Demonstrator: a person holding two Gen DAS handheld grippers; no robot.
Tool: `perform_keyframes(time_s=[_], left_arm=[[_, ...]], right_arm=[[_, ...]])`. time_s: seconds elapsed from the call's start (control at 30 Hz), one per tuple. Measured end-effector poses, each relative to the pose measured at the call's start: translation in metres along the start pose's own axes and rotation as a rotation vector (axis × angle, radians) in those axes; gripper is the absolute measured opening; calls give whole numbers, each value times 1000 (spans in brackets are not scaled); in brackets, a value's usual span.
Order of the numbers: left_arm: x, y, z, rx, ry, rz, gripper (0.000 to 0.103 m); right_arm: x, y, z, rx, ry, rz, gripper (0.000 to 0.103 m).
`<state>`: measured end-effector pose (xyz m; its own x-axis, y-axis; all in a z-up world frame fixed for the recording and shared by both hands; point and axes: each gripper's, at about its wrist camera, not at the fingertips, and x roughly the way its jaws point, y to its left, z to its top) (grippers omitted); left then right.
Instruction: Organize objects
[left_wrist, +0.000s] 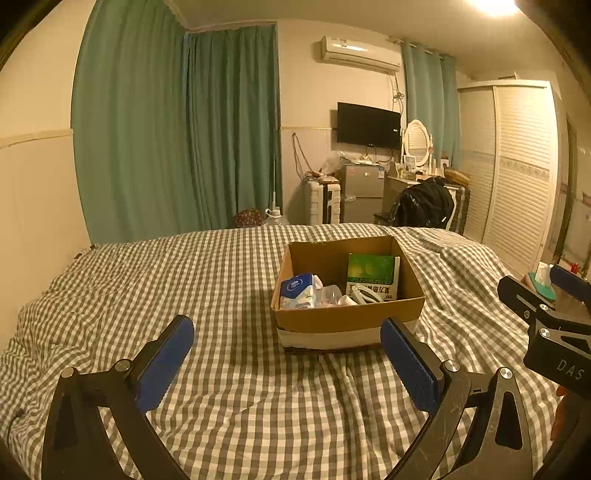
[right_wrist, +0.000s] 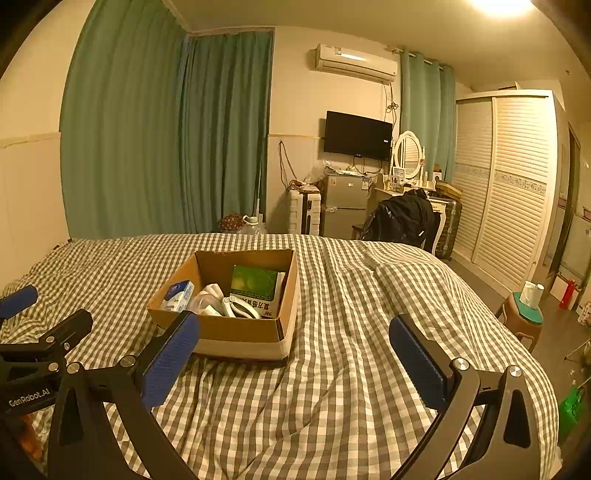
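A cardboard box (left_wrist: 347, 319) (right_wrist: 236, 328) stands on the checked bedcover. Inside it lie a blue and white tissue pack (left_wrist: 297, 291) (right_wrist: 177, 295), a green and white carton (left_wrist: 373, 275) (right_wrist: 256, 286), crumpled clear plastic (left_wrist: 330, 295) and a white clip-like tool (left_wrist: 364, 295) (right_wrist: 240, 308). My left gripper (left_wrist: 286, 345) is open just in front of the box, nothing between its blue pads. My right gripper (right_wrist: 295, 345) is open too, to the right of the box's near corner, and holds nothing. Each gripper shows at the edge of the other's view.
The bed (right_wrist: 351, 332) fills the foreground; its right edge drops to the floor. A stool (right_wrist: 522, 321) with a tissue box stands beside it. At the far wall are green curtains, a small fridge (right_wrist: 343, 206), a dressing table, a chair with a black jacket (right_wrist: 404, 218) and a louvred wardrobe.
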<state>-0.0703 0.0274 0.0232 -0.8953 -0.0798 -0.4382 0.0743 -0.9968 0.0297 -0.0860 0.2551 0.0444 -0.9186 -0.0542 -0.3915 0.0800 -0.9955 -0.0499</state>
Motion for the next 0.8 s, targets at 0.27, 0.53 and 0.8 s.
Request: perform_keyframes(time_s=[0.27,0.53,0.8], left_arm=[[-3,-2,0,4,-12,-15,103],[-3,1,1,-10,-13,-14,103],[-4,-1,0,-2,-9,-18,103]], right_arm=[[4,0,-2,6,9,-2,103],[6,2,-3,2,14,-3,103],[7,4,-3,1,21,-5,103]])
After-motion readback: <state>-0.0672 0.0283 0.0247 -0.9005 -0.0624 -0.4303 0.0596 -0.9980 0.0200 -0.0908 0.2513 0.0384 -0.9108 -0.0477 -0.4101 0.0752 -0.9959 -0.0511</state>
